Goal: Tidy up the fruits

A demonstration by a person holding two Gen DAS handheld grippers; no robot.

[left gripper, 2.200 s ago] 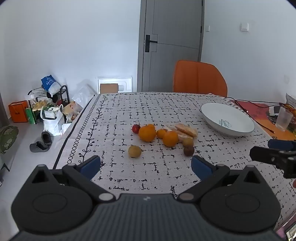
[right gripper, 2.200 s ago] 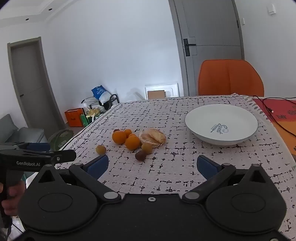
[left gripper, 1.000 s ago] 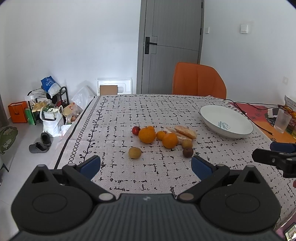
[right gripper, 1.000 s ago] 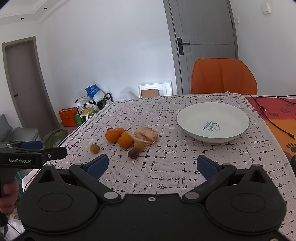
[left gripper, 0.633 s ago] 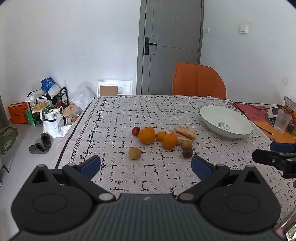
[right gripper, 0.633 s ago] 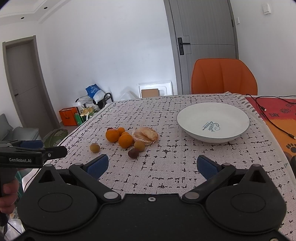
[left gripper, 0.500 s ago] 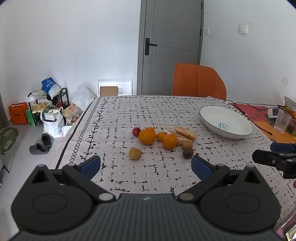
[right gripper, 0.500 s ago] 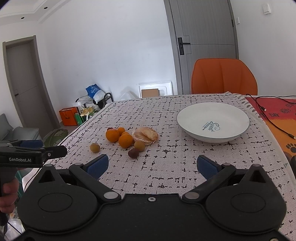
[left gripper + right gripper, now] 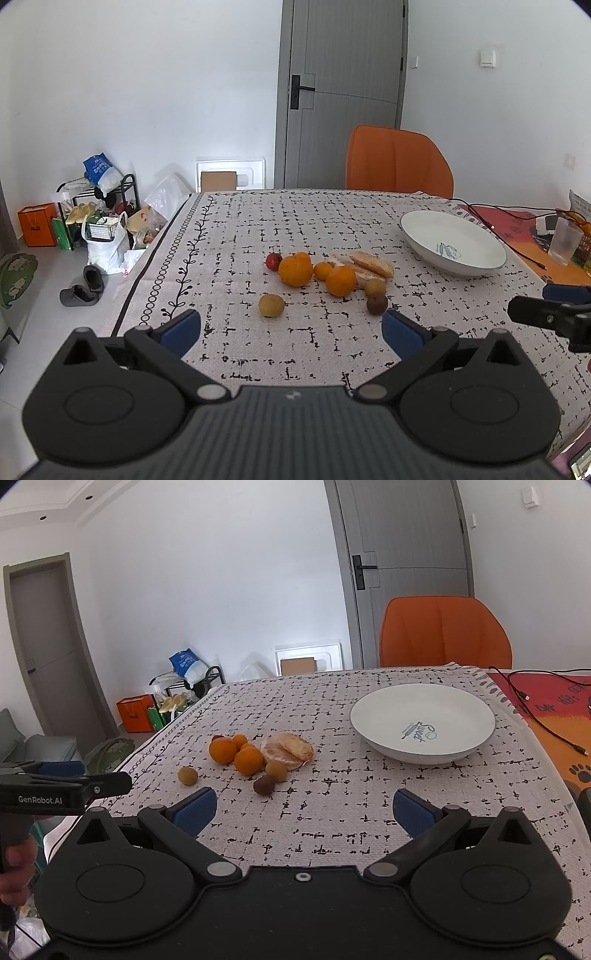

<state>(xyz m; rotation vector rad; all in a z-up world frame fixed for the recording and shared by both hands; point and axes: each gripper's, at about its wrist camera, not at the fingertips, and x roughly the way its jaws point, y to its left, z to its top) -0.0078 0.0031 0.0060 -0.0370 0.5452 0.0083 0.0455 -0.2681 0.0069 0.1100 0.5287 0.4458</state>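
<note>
A cluster of fruit lies mid-table: a large orange (image 9: 295, 271), a second orange (image 9: 340, 281), a small red fruit (image 9: 273, 261), a yellowish round fruit (image 9: 271, 305), a dark brown fruit (image 9: 376, 304) and a peeled citrus (image 9: 371, 264). An empty white bowl (image 9: 453, 246) stands to their right. The same cluster (image 9: 249, 760) and bowl (image 9: 422, 722) show in the right wrist view. My left gripper (image 9: 291, 330) is open and empty, short of the fruit. My right gripper (image 9: 301, 810) is open and empty, near the table's front.
A black-and-white patterned tablecloth (image 9: 229, 236) covers the table. An orange chair (image 9: 399, 162) stands behind it. A cable (image 9: 535, 705) and a clear cup (image 9: 563, 245) sit on the orange mat at right. Bags and shoes clutter the floor at left (image 9: 99, 236).
Both grippers have drawn back slightly from the table over the last two seconds, then held nearly still. Jaws stay open; no fruit has moved.
</note>
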